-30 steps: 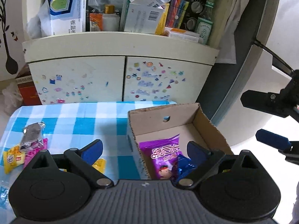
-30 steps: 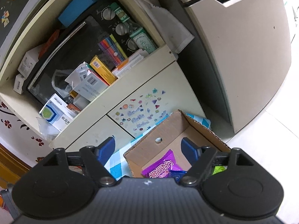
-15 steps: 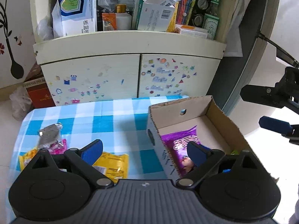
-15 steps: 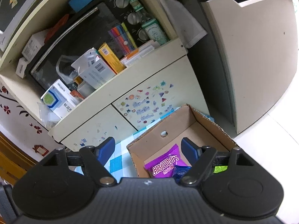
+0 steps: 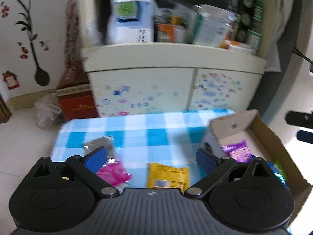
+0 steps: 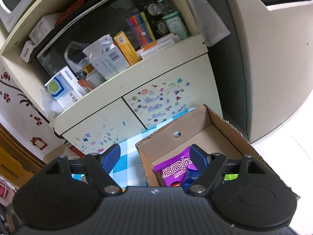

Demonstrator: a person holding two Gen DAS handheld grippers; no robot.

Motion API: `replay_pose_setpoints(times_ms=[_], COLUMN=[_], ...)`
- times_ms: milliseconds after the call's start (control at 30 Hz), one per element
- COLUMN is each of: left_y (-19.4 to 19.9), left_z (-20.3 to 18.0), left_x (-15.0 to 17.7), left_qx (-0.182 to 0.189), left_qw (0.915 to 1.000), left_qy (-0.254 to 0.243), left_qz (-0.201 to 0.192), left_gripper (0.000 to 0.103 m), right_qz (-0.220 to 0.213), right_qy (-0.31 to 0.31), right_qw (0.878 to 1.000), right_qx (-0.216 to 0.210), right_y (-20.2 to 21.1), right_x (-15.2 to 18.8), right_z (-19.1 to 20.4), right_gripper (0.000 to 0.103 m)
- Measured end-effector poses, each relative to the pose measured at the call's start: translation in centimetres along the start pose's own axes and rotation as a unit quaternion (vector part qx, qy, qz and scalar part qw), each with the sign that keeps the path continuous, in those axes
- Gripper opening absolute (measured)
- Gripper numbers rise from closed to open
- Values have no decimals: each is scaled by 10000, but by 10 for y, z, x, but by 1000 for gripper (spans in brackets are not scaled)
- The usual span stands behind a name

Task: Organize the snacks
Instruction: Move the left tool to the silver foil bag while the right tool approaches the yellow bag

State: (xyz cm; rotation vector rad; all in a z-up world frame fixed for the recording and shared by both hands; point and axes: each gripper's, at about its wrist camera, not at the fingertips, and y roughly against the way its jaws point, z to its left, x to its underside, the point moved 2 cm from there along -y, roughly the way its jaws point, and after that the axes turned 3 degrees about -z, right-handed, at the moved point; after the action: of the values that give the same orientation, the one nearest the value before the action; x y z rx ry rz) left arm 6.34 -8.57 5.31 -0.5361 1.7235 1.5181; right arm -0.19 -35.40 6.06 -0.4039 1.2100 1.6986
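A cardboard box (image 5: 268, 135) stands at the right end of a blue-checked table (image 5: 156, 135); a purple snack packet (image 5: 237, 151) lies in it beside blue and green packets. On the cloth lie a yellow packet (image 5: 168, 175), a pink packet (image 5: 113, 173) and a silver packet (image 5: 99, 144). My left gripper (image 5: 151, 157) hovers open above the yellow packet with nothing between its fingers. My right gripper (image 6: 154, 155) is open and empty over the box's left wall (image 6: 144, 156), the purple packet (image 6: 174, 169) just below its right finger. The right gripper's fingers (image 5: 303, 137) show at the left view's right edge.
A cream cabinet (image 5: 176, 90) with stickered doors stands behind the table, its shelf crowded with boxes and bottles. A red box (image 5: 78, 105) and a plastic bag (image 5: 47, 111) sit on the floor to the left. A white appliance (image 6: 273, 68) stands to the right.
My left gripper has swung left from over the box to over the cloth, bringing the yellow and pink packets under it. The right gripper rolled and drifted slightly; both stayed open.
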Motion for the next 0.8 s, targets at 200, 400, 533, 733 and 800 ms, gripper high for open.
replay_pose_setpoints(times_ms=[200,400,533,733,800], left_y=[0,-8,-18,-40,-48], left_z=[51,87,107,134,140], left_x=[-7,-10,-10,-5,-4], left_qx=[-189,-402,-504,-602,-625], left_qw=[9982,9951,9919,9852,9831], left_qy=[557,891,1165,1593,1699], left_qz=[-90,-124,-65,185,264], left_gripper=[102,103,103,103,103], right_qz=[32,90,184,303,344], right_qy=[271,743,1039,1502,1636], right_qw=[9995,9961,9919,9839,9810], right_qx=[-147,-465,-707,-915,-982], right_y=[-6,-11,-15,-22,-25], right_x=[7,19,30,46,52], right_z=[14,36,51,71,77], right_gripper=[78,78,78,78,78])
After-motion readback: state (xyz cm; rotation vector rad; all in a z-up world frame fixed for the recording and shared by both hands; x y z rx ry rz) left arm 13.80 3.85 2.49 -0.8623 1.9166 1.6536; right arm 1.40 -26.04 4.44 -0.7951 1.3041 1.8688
